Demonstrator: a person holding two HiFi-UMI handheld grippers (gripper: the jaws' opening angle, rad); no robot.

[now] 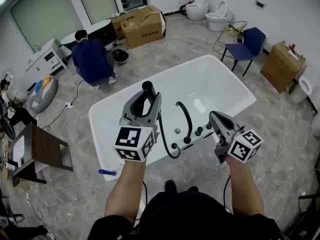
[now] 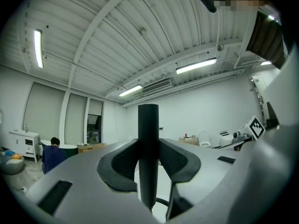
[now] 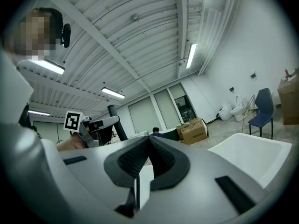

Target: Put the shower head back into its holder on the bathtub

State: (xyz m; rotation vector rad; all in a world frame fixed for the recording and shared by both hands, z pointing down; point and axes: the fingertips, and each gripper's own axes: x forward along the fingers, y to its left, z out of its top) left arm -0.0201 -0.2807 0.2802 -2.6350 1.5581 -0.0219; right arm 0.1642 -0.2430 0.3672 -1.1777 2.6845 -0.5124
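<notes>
left gripper [image 1: 148,100]: fingers pinching the black shower head [image 1: 147,87], over the bathtub's [image 1: 102,115] near rim
right gripper [image 1: 215,117]: fingers pressed together, nothing in 'em, same rim

Grey left claw [image 1: 149,102], grey right claw [image 1: 213,116]; black ribbed pads [image 2: 117,164]; white marker cubes [image 1: 133,143]; black shirt [image 1: 192,215].

I see a grey tiled floor [image 1: 200,39] carrying a white bathtub [image 1: 200,84] in the middle, set at an angle. Beyond it, far off, stand cardboard boxes [image 1: 142,26], with two white toilets [image 1: 220,15] and a blue chair [image 1: 247,44] towards the far right. On the left a person [image 1: 91,59] crouches on the floor, and a dark wooden table [image 1: 45,149] stands nearer.
</notes>
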